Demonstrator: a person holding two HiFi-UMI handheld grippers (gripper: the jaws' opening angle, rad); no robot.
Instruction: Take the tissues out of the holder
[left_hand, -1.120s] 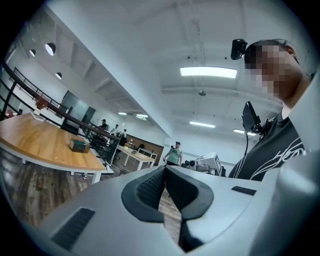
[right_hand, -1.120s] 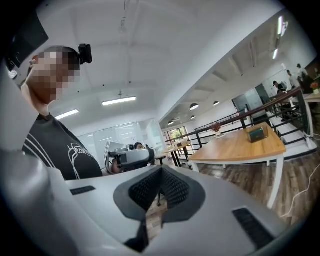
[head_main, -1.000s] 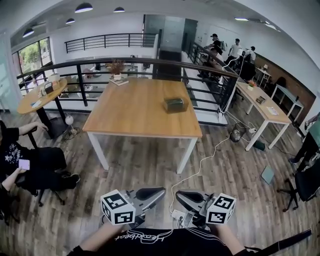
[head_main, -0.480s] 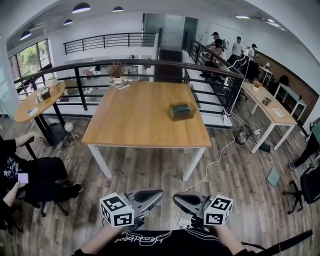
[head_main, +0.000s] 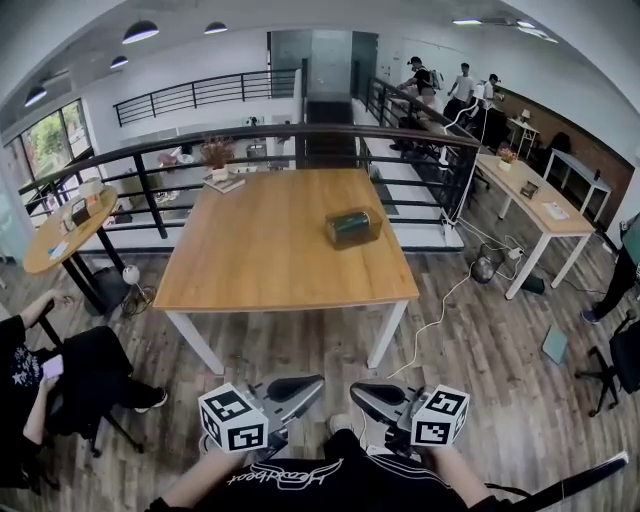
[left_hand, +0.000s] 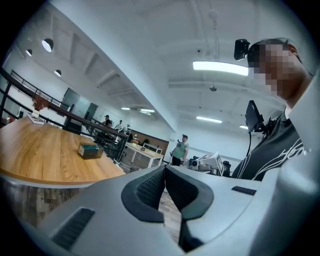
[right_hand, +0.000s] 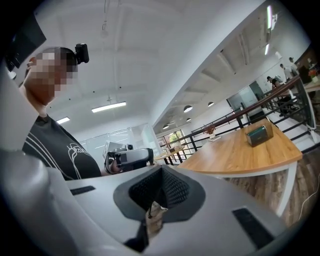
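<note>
- Here, the dark green rectangular tissue holder (head_main: 353, 227) sits on the large light-wood table with white legs (head_main: 270, 250), toward the table's far right part, with bare tabletop all round it.
- The left gripper (head_main: 300, 388), grey with a black-and-white marker cube, is held low in front of the person's black shirt (head_main: 330, 485); its ribbed black pads are pressed together with nothing between them.
- The right gripper (head_main: 365, 393), of the same make, sits just beside it, the two tips turned toward each other; its jaws are also closed and hold nothing.
- Both grippers are well apart from the table and the holder, with dark wood-plank floor (head_main: 300, 335) between.
- A black metal railing (head_main: 150, 195) runs behind the table.
</note>
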